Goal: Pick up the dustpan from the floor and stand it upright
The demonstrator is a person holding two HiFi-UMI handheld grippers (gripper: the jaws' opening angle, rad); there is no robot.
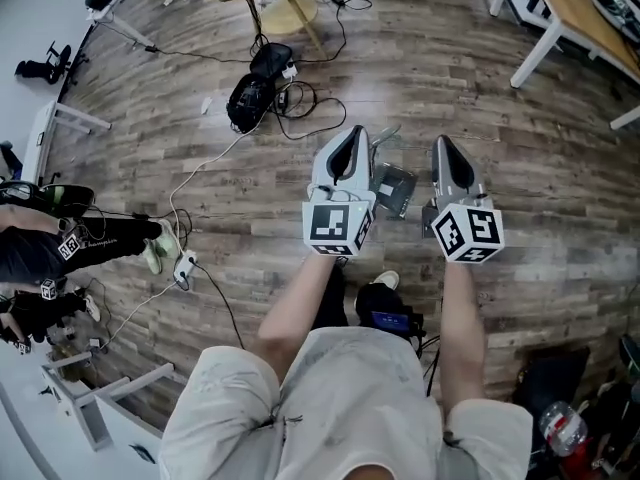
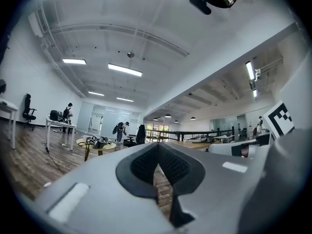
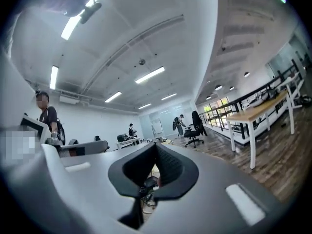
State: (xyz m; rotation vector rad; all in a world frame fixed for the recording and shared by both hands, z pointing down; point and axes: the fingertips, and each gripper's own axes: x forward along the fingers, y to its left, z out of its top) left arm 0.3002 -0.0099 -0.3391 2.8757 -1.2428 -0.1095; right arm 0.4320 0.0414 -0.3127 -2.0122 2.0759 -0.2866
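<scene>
The dustpan point(image 1: 396, 190), grey and see-through, lies flat on the wooden floor far below, seen in the gap between my two grippers. Both grippers are raised high and point level across the room, well clear of the dustpan. My left gripper point(image 1: 350, 134) point(image 2: 157, 163) has its black pads together with nothing between them. My right gripper point(image 1: 443, 144) point(image 3: 155, 156) is likewise shut and empty. Neither gripper view shows the dustpan; they show only the ceiling, distant desks and people.
A black bag with tangled cables point(image 1: 262, 88) lies ahead on the left, beyond it a round wooden table point(image 1: 287, 4). A white cable and power strip point(image 1: 185, 266) run left, near a seated person point(image 1: 60, 248). A desk point(image 1: 566, 10) stands at the far right.
</scene>
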